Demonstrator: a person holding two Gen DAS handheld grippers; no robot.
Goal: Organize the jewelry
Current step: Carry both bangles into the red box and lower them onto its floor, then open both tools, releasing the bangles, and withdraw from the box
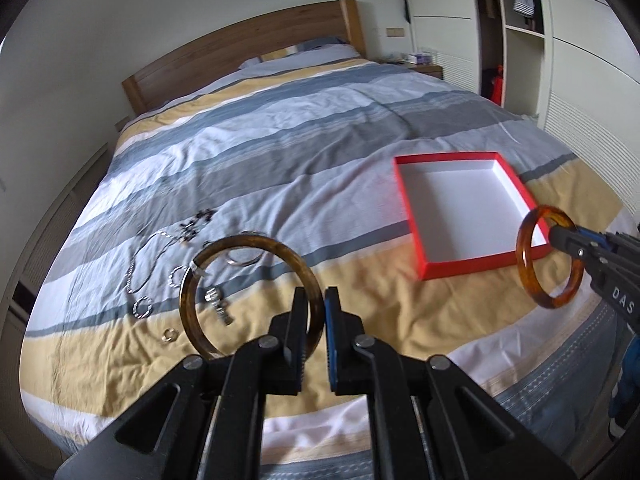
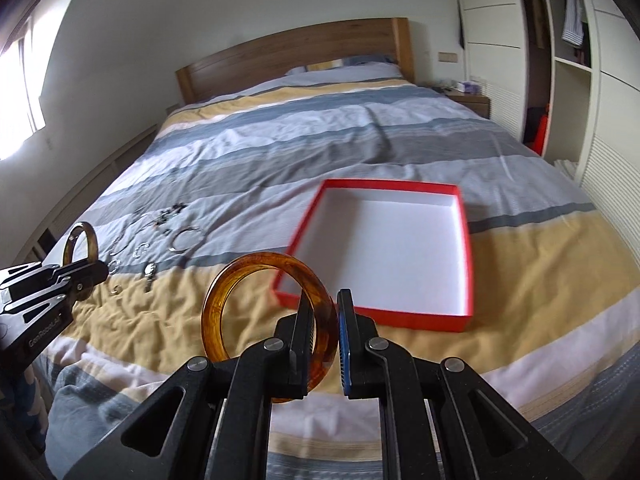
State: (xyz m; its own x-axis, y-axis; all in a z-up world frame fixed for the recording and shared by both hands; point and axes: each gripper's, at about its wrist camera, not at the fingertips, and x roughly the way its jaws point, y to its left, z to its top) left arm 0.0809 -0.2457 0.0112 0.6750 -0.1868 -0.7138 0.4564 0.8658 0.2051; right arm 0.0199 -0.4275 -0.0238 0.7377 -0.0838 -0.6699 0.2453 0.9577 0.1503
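Your left gripper [image 1: 316, 312] is closed on the dark brown bangle [image 1: 224, 256], clamping its rim at the lower right; the ring stands on edge above the bed, its opening facing the camera and its body extending up and to the left of the jaws. Your right gripper [image 2: 326, 316] is clamped on the amber bangle [image 2: 240, 276] in the same manner, gripping the rim at the lower right, with the ring upright and its opening facing you. Both bangles are held in the air, clear of the striped duvet [image 1: 280, 152]. Beyond the right gripper, the red box [image 2: 466, 256] lies open on the duvet, its white interior facing up and its long axis running away from you. Beyond the left gripper, the remaining jewelry rests on the duvet: a silver bangle [image 1: 244, 260], a chain necklace [image 1: 138, 268], hoop earrings [image 1: 143, 307], a small ring [image 1: 169, 335] and dark beaded pieces [image 1: 196, 224].
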